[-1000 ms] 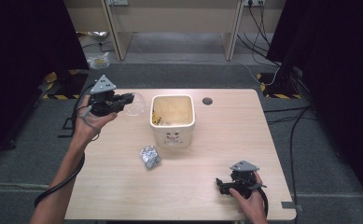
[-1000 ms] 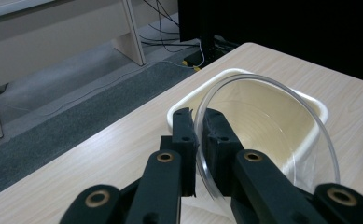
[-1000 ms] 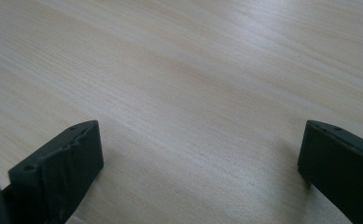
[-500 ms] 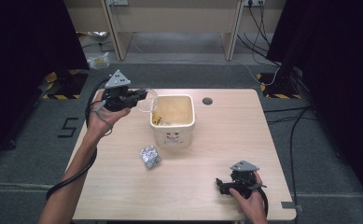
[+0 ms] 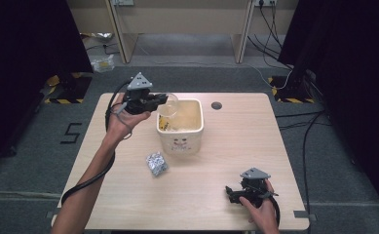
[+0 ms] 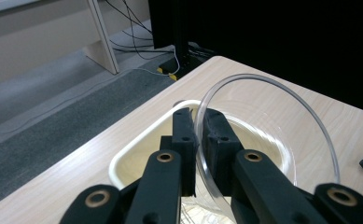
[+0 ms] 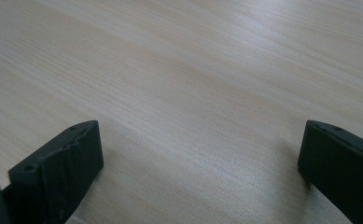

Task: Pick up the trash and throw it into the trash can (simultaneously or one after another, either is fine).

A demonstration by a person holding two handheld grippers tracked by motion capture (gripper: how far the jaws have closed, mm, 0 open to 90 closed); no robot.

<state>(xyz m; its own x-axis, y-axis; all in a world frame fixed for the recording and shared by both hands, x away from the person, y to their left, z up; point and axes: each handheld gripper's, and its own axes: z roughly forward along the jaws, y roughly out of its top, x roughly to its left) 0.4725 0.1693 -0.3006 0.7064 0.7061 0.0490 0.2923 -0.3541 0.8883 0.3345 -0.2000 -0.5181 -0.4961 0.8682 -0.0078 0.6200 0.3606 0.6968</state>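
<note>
the left gripper (image 5: 159,101), black with a grey three-cornered plate on top, sits in the upper left of the high view, its jaws clamped on the thin rim of a clear glass bowl (image 5: 169,105). the bowl is round and smooth, tilted on edge over the left rim of a cream square tub (image 5: 182,141). in the left gripper view the two blocky black jaws pinch the transparent wall of the bowl (image 6: 272,126) between them at frame centre, with the tub's rounded glossy rim (image 6: 137,147) curving below and behind. the tub has thick, soft-cornered walls and a small printed mark on its near face.

below and left of the tub lies a crumpled silvery wad (image 5: 156,163), creased and shiny, on the pale wood-grain table (image 5: 236,126). a small dark round disc (image 5: 217,105) lies near the table's far edge.

the right gripper (image 5: 232,191) lies at the lower right of the high view, low on the table; in the right gripper view its matte black jaws stand wide apart over bare streaked wood (image 7: 193,93), holding nothing.
</note>
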